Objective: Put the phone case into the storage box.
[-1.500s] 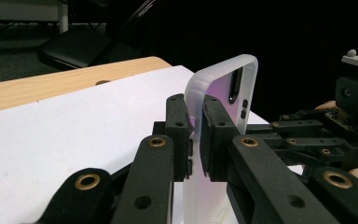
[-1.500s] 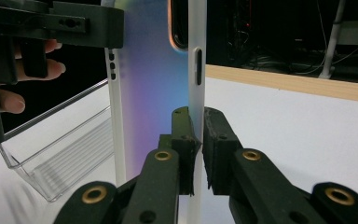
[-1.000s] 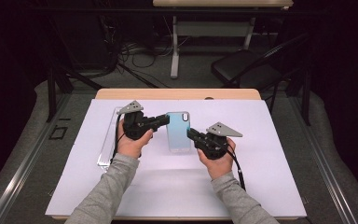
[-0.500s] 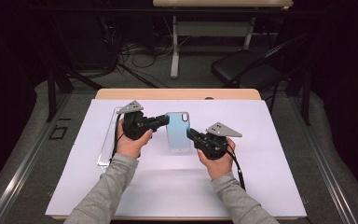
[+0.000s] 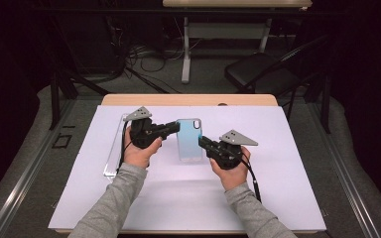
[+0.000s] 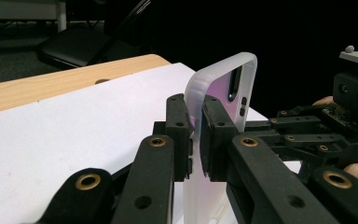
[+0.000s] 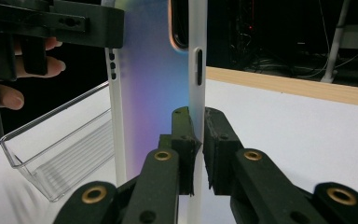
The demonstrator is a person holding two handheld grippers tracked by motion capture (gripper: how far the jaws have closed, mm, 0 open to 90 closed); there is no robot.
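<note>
A translucent phone case [image 5: 189, 138] with a blue-violet sheen is held above the white table cover [image 5: 278, 148], between both grippers. My left gripper [image 5: 175, 126] is shut on its left edge, near the camera cutout. In the left gripper view the case [image 6: 223, 88] rises between the black pads [image 6: 213, 135]. My right gripper [image 5: 202, 143] is shut on the case's right edge, lower down. In the right gripper view the case's frosted rim [image 7: 196, 70] runs between the pads [image 7: 184, 140], and the left gripper [image 7: 56, 23] shows at the top left.
A clear plastic tray [image 5: 113, 153] lies on the cover left of my left hand; it also appears in the right gripper view [image 7: 60, 154]. The wooden table edge [image 5: 188, 99] runs along the back. A black chair [image 5: 258, 74] and cables sit on the floor beyond.
</note>
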